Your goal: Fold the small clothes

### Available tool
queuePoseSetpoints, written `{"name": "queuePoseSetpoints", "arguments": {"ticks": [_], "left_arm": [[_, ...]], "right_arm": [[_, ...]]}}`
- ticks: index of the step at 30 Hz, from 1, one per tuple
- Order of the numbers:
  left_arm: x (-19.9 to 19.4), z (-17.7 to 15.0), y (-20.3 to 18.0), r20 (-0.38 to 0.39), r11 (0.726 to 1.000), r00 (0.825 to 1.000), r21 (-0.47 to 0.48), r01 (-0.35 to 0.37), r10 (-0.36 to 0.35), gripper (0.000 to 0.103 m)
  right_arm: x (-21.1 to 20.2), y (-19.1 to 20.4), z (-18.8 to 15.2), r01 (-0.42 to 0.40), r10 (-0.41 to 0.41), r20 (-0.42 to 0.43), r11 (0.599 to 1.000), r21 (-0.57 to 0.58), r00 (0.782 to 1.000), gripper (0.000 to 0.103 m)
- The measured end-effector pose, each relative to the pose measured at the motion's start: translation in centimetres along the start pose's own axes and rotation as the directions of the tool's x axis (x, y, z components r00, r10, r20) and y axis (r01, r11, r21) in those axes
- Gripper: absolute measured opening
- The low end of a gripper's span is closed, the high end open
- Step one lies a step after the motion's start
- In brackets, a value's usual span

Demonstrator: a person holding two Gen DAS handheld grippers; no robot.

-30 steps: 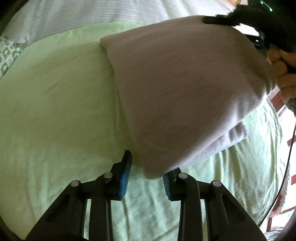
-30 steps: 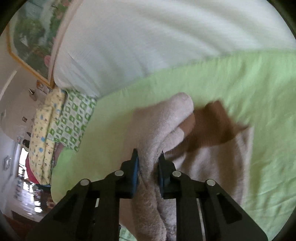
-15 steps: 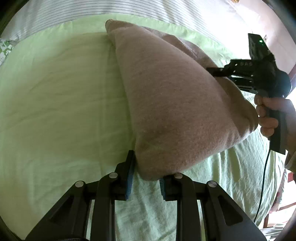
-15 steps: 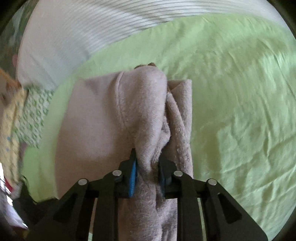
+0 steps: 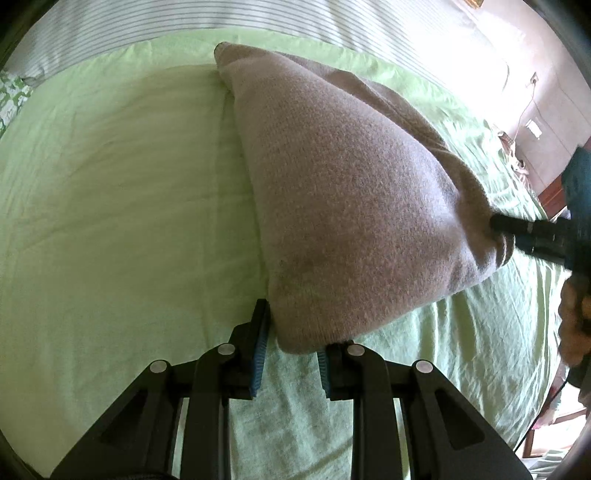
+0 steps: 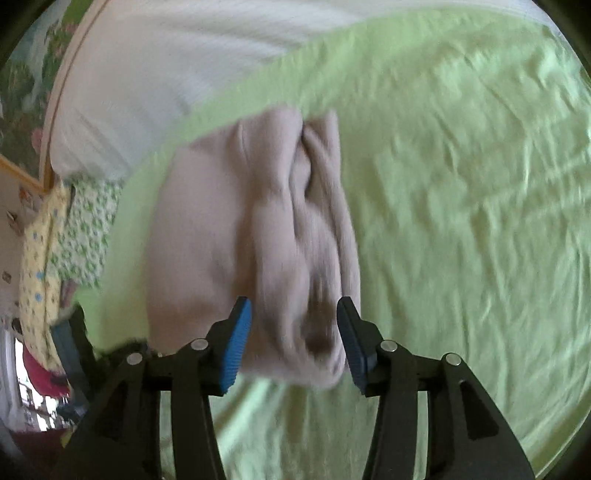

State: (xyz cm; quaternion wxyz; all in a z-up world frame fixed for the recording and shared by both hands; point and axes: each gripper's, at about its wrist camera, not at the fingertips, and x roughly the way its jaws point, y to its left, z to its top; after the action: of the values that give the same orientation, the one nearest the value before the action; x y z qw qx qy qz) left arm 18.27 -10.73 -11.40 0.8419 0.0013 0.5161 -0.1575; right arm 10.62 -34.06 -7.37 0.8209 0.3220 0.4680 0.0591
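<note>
A folded beige knit garment [image 5: 347, 206] lies on the light green bed sheet [image 5: 110, 206]. My left gripper [image 5: 291, 347] is open, its blue-padded fingers on either side of the garment's near corner. In the right wrist view the garment [image 6: 258, 240] lies bunched in several layers just in front of my right gripper [image 6: 291, 332], which is open with its jaws wide apart around the near edge. The right gripper also shows in the left wrist view [image 5: 532, 232] at the garment's right corner.
A white striped bedcover [image 5: 184, 22] runs along the far side of the green sheet. Patterned pillows [image 6: 66, 236] sit at the left in the right wrist view. A wall and wooden furniture [image 5: 554, 184] lie beyond the bed's right edge.
The raised half of the garment has come down over the rest onto the sheet. My right gripper was shut on the cloth and has now opened and let it go. The left gripper narrowed.
</note>
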Motion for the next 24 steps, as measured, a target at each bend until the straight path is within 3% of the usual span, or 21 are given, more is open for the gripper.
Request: {"name": "queuePoseSetpoints", "arguments": {"ticks": [1,2,3,4,5,10,12,16,24], "left_arm": [[0.0,0.0,0.0,-0.001,1.000,1.000,0.002,-0.001,0.001,0.024],[0.2,-0.1,-0.1,-0.002,1.000,1.000,0.005,-0.002,0.002,0.023],[0.3,-0.1,-0.1,-0.002,1.000,1.000,0.005,-0.002,0.002,0.023],[0.3,-0.1,-0.2,-0.004,1.000,1.000,0.002,0.002,-0.002,0.021],[0.2,0.0,-0.2,-0.005,1.000,1.000,0.001,0.008,-0.008,0.017],[0.1,-0.1,-0.9,-0.003,1.000,1.000,0.018,0.025,-0.025,0.014],[0.8,-0.3,-0.6,-0.028,0.999,0.999,-0.003,0.039,-0.039,0.012],[1.3,-0.4,0.0,-0.046,0.998,0.997,-0.018,0.056,-0.057,0.013],[-0.7,-0.8,1.8,-0.070,0.995,0.993,-0.049,0.092,-0.095,0.023]], "right_arm": [[0.3,0.1,-0.2,0.009,-0.009,-0.008,1.000,-0.006,1.000,0.049],[0.5,0.1,-0.5,0.022,-0.022,-0.013,1.000,-0.012,1.000,0.039],[0.6,0.0,-0.5,0.032,-0.032,-0.017,0.999,-0.013,0.999,0.013],[0.7,0.0,-0.3,0.026,-0.026,-0.022,1.000,-0.008,0.999,0.007],[0.4,0.1,-0.1,0.022,-0.022,-0.010,1.000,-0.005,1.000,0.007],[-2.4,1.4,0.6,0.063,-0.058,0.086,0.997,-0.055,0.995,0.006],[-1.6,0.9,0.3,0.115,-0.110,0.062,0.990,-0.082,0.992,0.006],[1.6,0.0,-0.8,0.145,-0.148,-0.029,0.986,-0.082,0.989,0.006],[-0.1,1.5,-0.1,0.135,-0.135,0.005,0.988,-0.078,0.991,0.011]]}}
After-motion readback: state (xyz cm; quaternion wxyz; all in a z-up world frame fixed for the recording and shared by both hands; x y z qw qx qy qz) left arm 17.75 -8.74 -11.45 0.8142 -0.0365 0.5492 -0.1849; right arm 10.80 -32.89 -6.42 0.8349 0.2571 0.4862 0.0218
